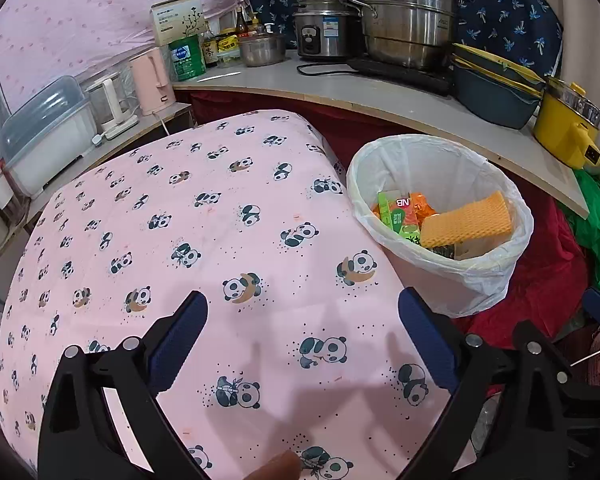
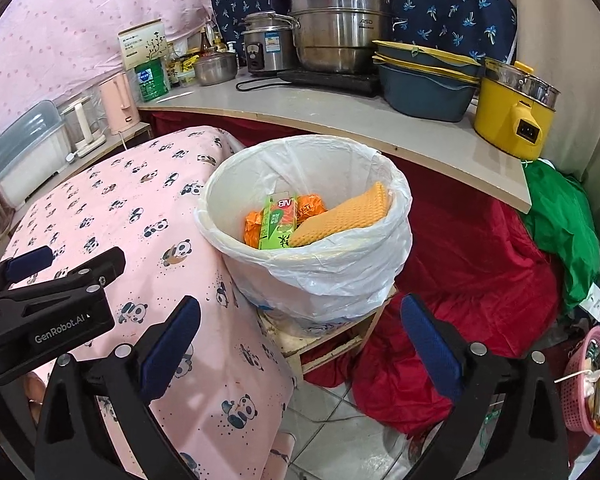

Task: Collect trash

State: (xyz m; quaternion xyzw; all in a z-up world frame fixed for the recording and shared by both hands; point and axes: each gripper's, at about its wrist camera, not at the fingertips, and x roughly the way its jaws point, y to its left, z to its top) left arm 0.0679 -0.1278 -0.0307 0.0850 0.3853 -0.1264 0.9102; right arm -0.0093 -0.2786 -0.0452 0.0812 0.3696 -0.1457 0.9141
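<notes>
A white-lined trash bin [image 1: 476, 276] stands to the right of a table covered in pink panda cloth [image 1: 204, 248]. It also shows in the right wrist view [image 2: 320, 276], on a low wooden stool [image 2: 332, 340]. Inside lie a green carton [image 2: 276, 222], orange wrappers [image 2: 312, 204] and an orange foam sheet [image 2: 348, 216]. My left gripper [image 1: 302, 312] is open and empty above the cloth; it also shows in the right wrist view [image 2: 66, 266]. My right gripper [image 2: 300, 314] is open and empty, just in front of the bin.
A curved counter [image 2: 340, 120] behind the bin holds steel pots [image 2: 340, 24], a blue basin [image 2: 424, 88] and a yellow cooker [image 2: 512, 120]. Red cloth [image 2: 460, 280] and green cloth [image 2: 560, 232] lie right of the bin. A pink basket [image 2: 588, 380] sits at far right.
</notes>
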